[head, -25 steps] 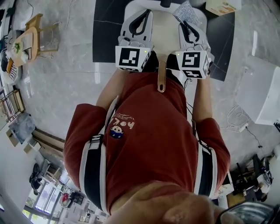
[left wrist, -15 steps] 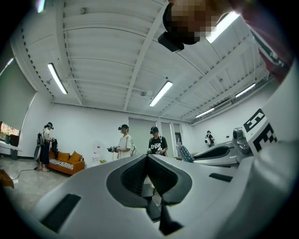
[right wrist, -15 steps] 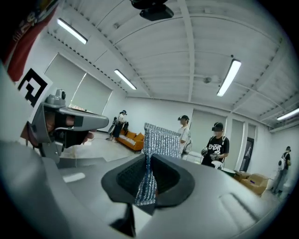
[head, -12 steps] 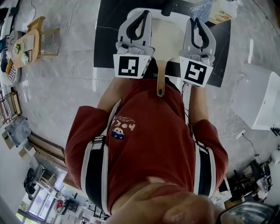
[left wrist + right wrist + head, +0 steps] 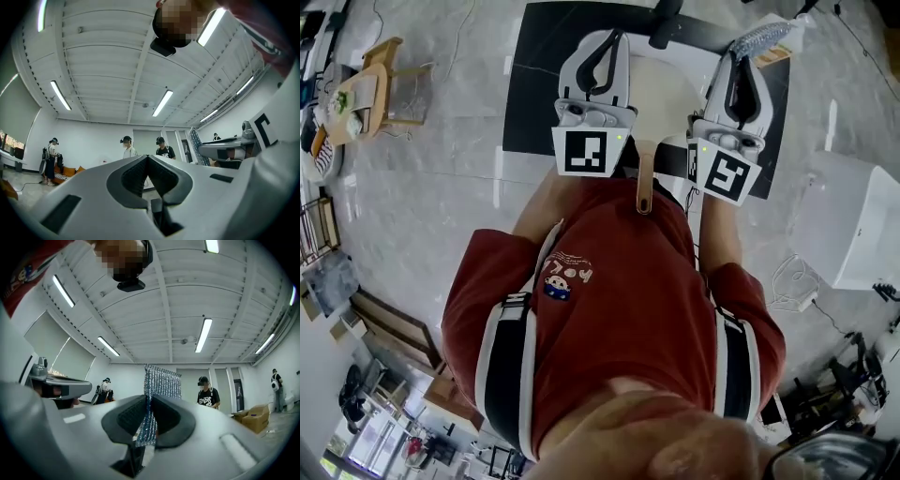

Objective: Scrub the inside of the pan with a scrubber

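Jaws of my right gripper (image 5: 149,399) are clenched on the silver mesh scrubber (image 5: 161,383); my left gripper (image 5: 146,157) is closed on nothing. The pan (image 5: 661,89) lies between them on the dark surface (image 5: 534,75), with the scrubber near the far right corner. I should lower it flat into the pan.

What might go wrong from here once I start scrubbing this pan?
1. The right gripper pinches only a narrow strip of the scrubber; most of it sticks out past the jaws, so it may fold or slip out when pressed into the pan.
2. The left gripper is shut on nothing and the handle is unheld, so the pan may slide or turn on the table.
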Demonstrator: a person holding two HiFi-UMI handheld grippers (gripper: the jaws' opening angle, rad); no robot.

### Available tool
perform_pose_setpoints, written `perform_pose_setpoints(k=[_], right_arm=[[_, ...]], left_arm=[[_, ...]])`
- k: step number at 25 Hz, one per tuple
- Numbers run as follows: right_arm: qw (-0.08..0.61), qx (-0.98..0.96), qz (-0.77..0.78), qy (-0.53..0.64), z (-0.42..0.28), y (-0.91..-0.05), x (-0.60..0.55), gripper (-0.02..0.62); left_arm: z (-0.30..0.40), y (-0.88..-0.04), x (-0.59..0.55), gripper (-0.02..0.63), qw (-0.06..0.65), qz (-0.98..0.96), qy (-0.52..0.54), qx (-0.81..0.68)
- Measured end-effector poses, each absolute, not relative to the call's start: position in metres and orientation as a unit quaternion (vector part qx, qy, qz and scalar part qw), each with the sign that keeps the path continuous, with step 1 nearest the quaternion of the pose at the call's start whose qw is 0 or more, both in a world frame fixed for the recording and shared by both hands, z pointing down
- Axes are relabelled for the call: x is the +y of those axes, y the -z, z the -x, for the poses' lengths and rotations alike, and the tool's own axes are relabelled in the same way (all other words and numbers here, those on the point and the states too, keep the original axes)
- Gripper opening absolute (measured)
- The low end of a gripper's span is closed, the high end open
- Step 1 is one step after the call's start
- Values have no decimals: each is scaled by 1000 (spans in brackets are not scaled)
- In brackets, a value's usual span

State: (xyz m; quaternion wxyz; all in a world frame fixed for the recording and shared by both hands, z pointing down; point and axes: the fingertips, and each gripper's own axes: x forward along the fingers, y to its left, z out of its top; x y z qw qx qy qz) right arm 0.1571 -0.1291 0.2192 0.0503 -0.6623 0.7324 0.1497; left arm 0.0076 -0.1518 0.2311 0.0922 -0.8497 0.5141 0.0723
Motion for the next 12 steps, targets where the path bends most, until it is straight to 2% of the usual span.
perform_pose_setpoints(k=[12], right_arm=[[36, 737, 658, -149, -158, -225, -139, 58]], left_arm=[[-10, -241, -161, 6, 67, 852, -72, 514]])
